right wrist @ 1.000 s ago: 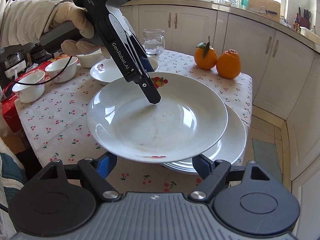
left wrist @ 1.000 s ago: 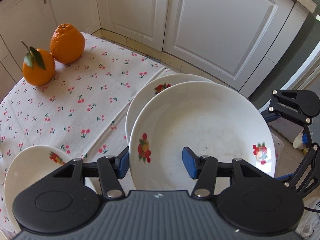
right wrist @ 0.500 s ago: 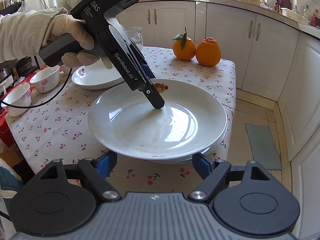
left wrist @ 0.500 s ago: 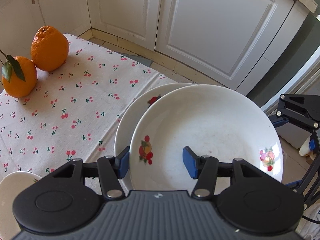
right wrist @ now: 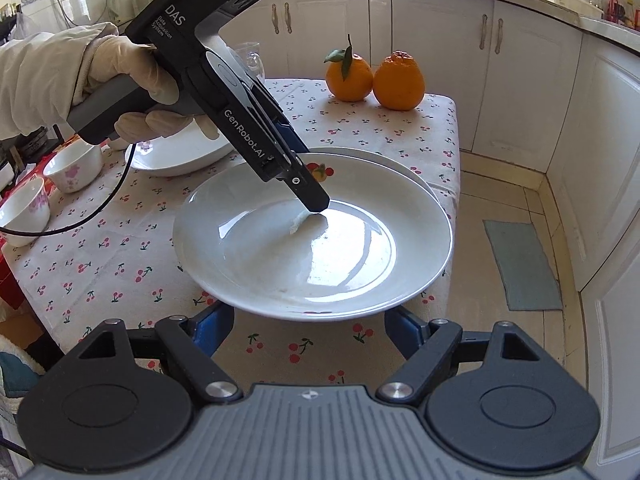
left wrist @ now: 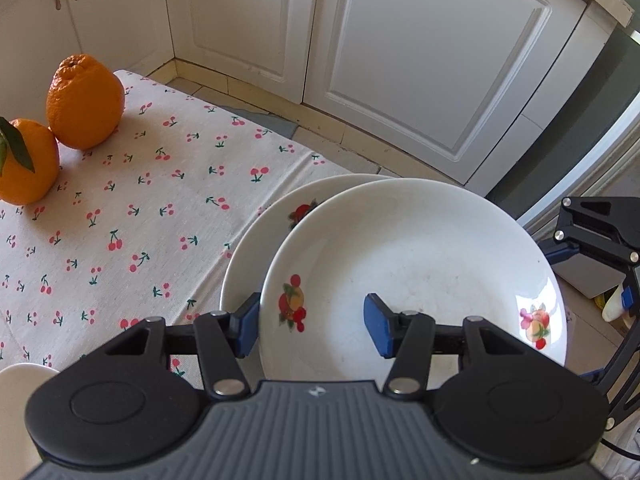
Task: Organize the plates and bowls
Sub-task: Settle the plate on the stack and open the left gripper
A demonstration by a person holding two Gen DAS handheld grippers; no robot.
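Observation:
A white plate [left wrist: 420, 264] with fruit prints hangs in my left gripper [left wrist: 312, 328], which is shut on its near rim, one pad inside the dish and one outside. It lies over a second matching plate [left wrist: 272, 232] at the table's corner, shifted a little off it; whether the two touch I cannot tell. From the right wrist, the left gripper [right wrist: 308, 176] slants down into the held plate [right wrist: 320, 252], a gloved hand on its handle, and the lower plate [right wrist: 400, 164] peeks out behind. My right gripper [right wrist: 308, 330] is open at the table's near edge, its pads just below the held plate's rim.
Two oranges [right wrist: 372, 78] sit at the far table edge. A wide white dish [right wrist: 180, 152], two small flowered bowls [right wrist: 74, 166] and a glass [right wrist: 250, 56] stand to the left. The table [right wrist: 100, 256] has a cherry-print cloth; cabinets and floor lie beyond.
The left gripper carried the plate toward the table's corner and lower, so it now covers most of the lower plate. The right gripper's view rolled a little.

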